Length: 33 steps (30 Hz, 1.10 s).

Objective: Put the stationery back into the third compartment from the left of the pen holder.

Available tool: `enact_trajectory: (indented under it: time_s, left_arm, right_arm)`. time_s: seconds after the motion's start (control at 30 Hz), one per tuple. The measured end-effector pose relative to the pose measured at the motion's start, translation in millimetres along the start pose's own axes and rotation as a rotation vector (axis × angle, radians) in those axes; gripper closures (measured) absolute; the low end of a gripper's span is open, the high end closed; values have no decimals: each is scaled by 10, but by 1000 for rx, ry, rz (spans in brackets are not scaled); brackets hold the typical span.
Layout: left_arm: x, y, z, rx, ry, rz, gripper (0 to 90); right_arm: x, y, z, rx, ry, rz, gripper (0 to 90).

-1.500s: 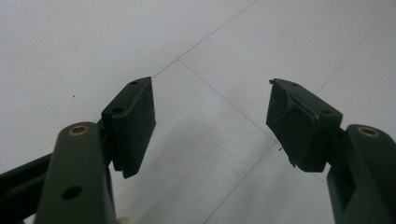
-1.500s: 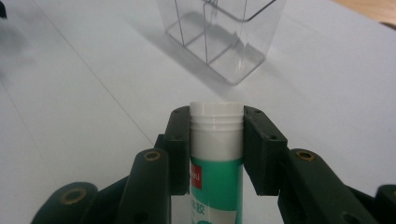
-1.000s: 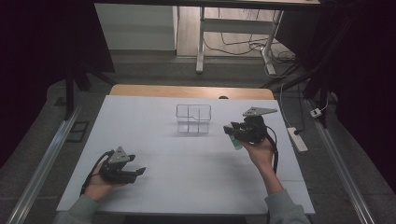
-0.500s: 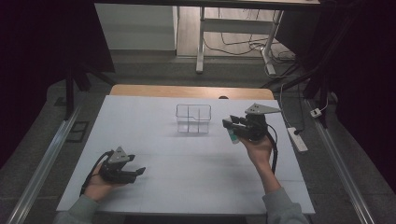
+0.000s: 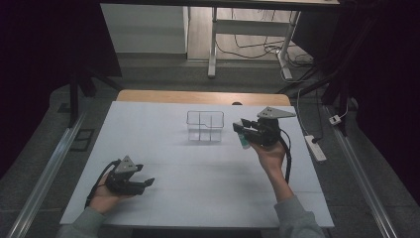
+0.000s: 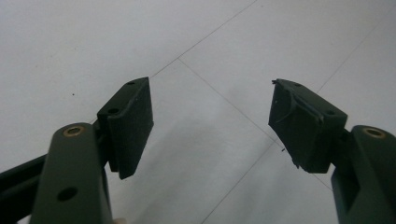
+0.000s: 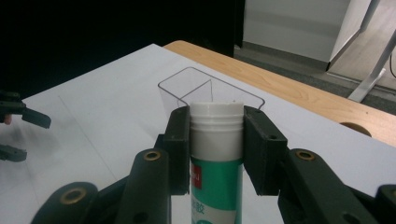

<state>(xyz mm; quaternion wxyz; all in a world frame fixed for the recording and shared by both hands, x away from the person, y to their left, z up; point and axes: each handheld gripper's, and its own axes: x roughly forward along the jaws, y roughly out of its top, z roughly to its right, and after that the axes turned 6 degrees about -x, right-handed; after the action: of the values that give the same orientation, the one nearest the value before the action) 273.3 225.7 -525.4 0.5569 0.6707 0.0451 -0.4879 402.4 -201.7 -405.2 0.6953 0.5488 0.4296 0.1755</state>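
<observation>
The work surface is a white table top with a wooden strip along its far edge, standing in a dim room; a desk frame and loose cables occupy the floor beyond it, and a white power strip lies on the floor off the table's right side.

Landmark: a clear plastic organiser with inner dividers, standing upright on the far middle of the table. Its compartments appear empty as far as the high view allows.

Right gripper: held in the person's right hand, raised off the table just to the right of the organiser and pointing toward it, not touching it. Its jaws are clamped on a tube with a white ribbed cap and a green and white label. In the right gripper view the pads press the tube from both sides just below the cap, and the organiser sits directly beyond the cap. The tube is clear of the table and outside the organiser.

Left gripper: held in the person's left hand, low over the near left part of the table, well apart from the organiser. Its jaws stand wide, with nothing between them; in the left gripper view bare table top shows in the gap.
</observation>
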Motion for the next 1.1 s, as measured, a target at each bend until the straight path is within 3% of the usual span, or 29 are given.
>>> enact_trajectory:
  time_s: [0.43,1.1]
  left_arm:
    - [-5,-4,-14,-7,-4,-1,296]
    - [3,-4,-18,-4,-11,-7,297]
  right_arm:
    - [206,173,52,21,-2,50,638]
    - [371,313,96,35,-29,69,638]
